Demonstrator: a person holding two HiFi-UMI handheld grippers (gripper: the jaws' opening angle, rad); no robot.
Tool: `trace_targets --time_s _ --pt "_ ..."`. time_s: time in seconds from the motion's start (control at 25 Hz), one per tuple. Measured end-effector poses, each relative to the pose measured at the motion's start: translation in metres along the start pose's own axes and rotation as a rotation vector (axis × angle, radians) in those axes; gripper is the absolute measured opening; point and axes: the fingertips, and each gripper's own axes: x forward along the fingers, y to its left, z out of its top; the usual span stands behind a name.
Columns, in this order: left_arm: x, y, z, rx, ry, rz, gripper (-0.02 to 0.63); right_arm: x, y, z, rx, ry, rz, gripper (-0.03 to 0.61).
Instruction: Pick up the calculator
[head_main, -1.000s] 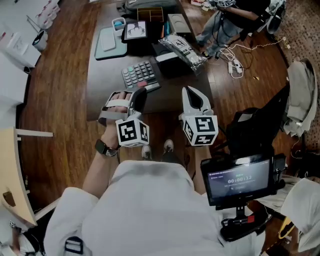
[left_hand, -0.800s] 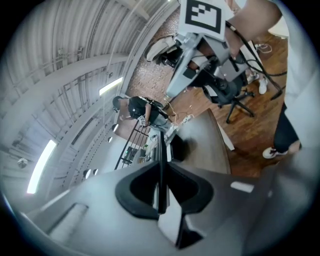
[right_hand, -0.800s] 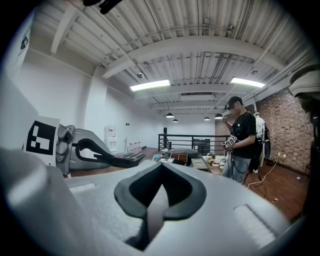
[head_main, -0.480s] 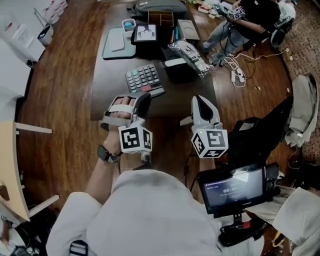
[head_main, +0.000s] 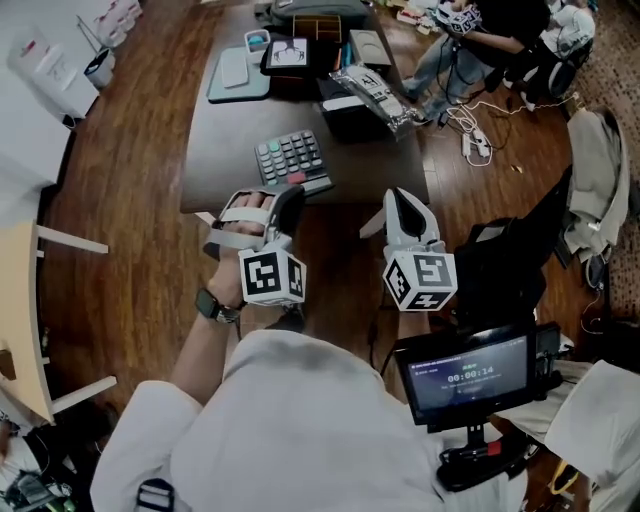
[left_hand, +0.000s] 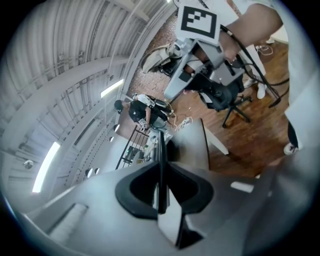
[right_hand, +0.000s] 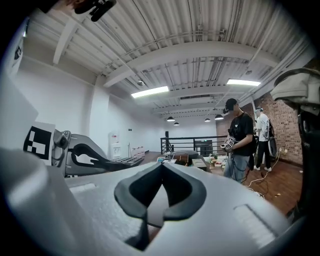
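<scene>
Left gripper (head_main: 288, 192) clenched on the near edge of the calculator (head_main: 292, 158) (thin dark slab, edge-on between the pads), at the dark table's (head_main: 215, 150) front edge. Right gripper (head_main: 398, 197) closed, empty.

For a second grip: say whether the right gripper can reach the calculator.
Probably yes: the calculator is bare on its right; the left gripper holds only its near end. The right gripper must open first.

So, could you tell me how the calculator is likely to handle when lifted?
The calculator looks like a rigid, flat slab, so it probably won't sag. The left gripper pinches only its near edge, so it may pivot downward. Its thin, smooth casing could slip.
</scene>
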Motion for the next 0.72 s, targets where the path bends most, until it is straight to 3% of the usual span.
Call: trace_targets --time_s 0.12,0.4,0.72 --pt "-0.020 -0.017 0.022 -0.055 -0.013 -0.006 0.052 -0.029 0.003 -0.004 -0.004 -0.006 0.020 0.002" --pt "-0.092 -0.074 0.066 0.055 0.031 0.030 0.052 -0.123 0.017 -0.021 0.004 -0.007 0.048 0.002" --pt "-0.164 -0.130 0.089 0.034 0.087 0.054 0.052 -0.203 0.028 -0.034 0.040 -0.031 0.075 0.002"
